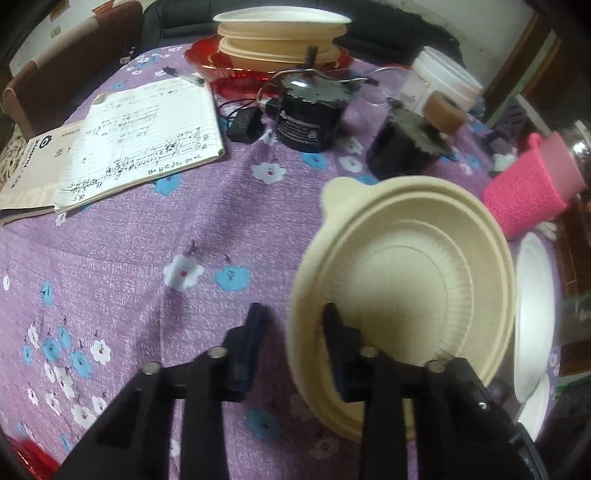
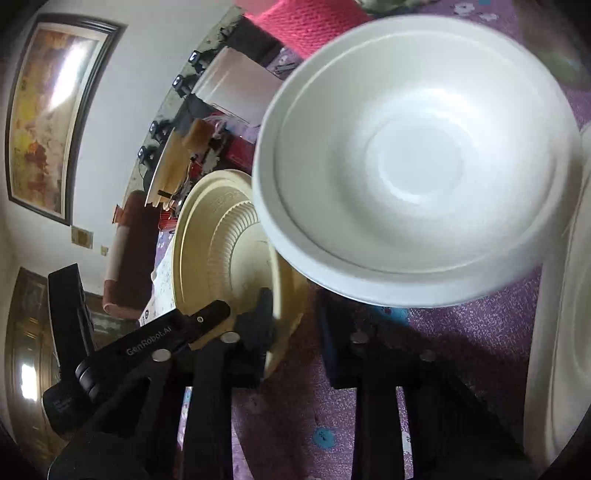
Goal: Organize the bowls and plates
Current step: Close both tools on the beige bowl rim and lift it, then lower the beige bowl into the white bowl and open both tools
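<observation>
My left gripper straddles the near rim of a cream bowl and holds it tilted above the purple flowered tablecloth; one finger is inside the bowl, one outside. The same bowl shows from below in the right wrist view, with the left gripper on it. My right gripper is open, just below a blurred white bowl that hangs over the cloth; no grip on it is visible. A stack of cream bowls under a white plate sits on a red plate at the back.
An open notebook lies at the left. Two black cylindrical devices with wires stand mid-table. A pink knitted holder, a white tub and white plates are at the right. A white plate edge is at the right.
</observation>
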